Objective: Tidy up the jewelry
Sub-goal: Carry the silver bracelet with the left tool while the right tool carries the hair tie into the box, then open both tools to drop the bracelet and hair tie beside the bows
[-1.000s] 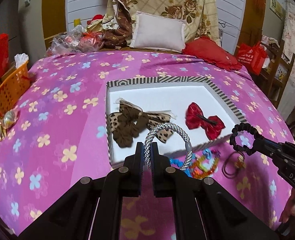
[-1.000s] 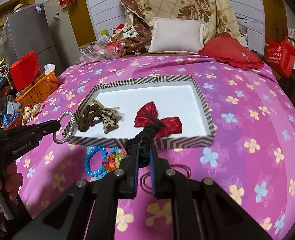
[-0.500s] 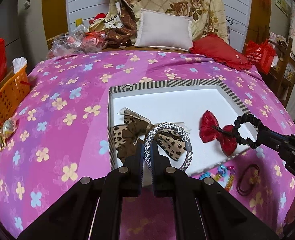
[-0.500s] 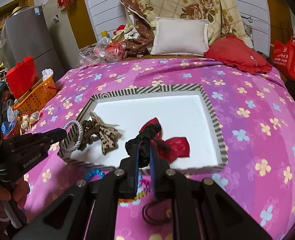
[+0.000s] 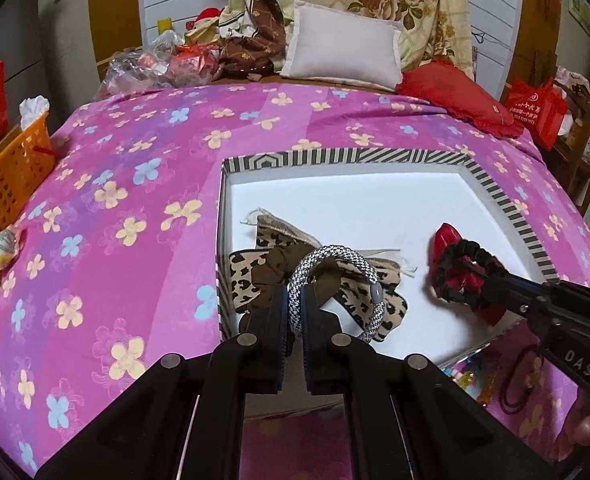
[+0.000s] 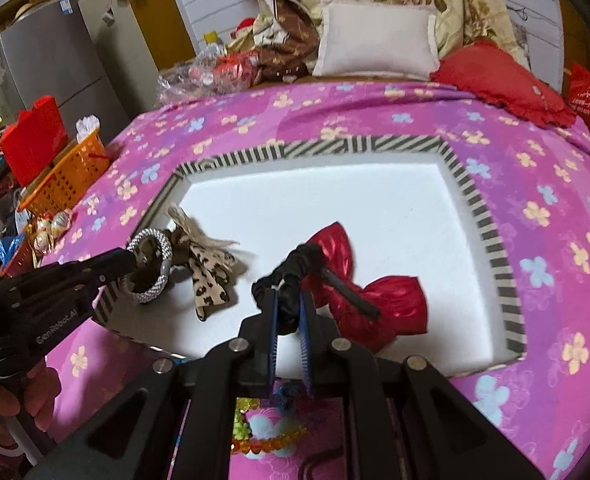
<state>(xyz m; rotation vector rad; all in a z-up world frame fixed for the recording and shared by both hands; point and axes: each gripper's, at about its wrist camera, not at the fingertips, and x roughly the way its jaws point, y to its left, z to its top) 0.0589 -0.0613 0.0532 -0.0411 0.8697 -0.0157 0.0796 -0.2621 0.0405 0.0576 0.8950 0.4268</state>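
A striped-rim white tray (image 5: 511, 208) (image 6: 479, 216) lies on the flowered pink bedspread. My left gripper (image 5: 293, 304) (image 6: 129, 258) is shut on a silver braided bracelet (image 5: 347, 264) (image 6: 153, 264), held over the leopard-print bow (image 5: 255, 276) (image 6: 209, 276) at the tray's near left. My right gripper (image 6: 287, 304) (image 5: 481, 280) is shut on a black braided hair tie (image 6: 291, 272) (image 5: 461, 256), hanging over the red bow (image 6: 379, 300) (image 5: 447, 240) in the tray.
Colourful bead bracelets (image 6: 263, 440) (image 5: 475, 376) and thin black hair bands (image 5: 515, 388) lie on the bedspread before the tray. An orange basket (image 5: 11, 172) (image 6: 67, 176) stands off the bed's left edge. Pillows (image 5: 343, 52) are piled at the bed's head.
Both grippers have moved forward and down over the tray's near edge, each still carrying its piece. The bracelet now hangs over the leopard bow and the black tie over the red bow.
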